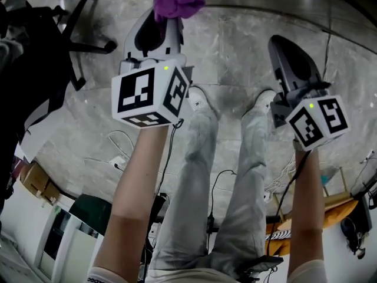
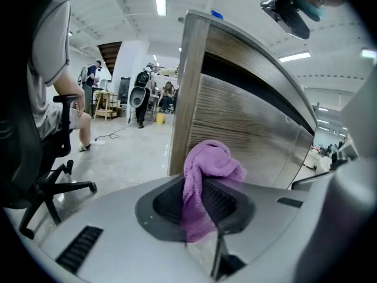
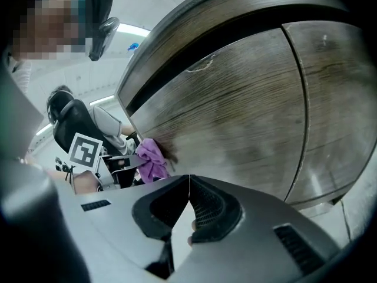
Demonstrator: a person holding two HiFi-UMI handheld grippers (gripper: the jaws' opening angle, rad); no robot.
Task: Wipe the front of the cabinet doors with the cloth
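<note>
In the head view my left gripper points forward at the top, shut on a bunched purple cloth. The left gripper view shows the cloth pinched between the jaws, close to the left edge of the wood-grain cabinet door. My right gripper hangs to the right, its jaws closed tip to tip on nothing. In the right gripper view two cabinet doors fill the frame, with a seam between them. Here the cloth touches the cabinet's left side.
A black office chair stands on the grey floor to the left, with a seated person on it. Cables and a cardboard box lie behind my legs. Several people stand far off.
</note>
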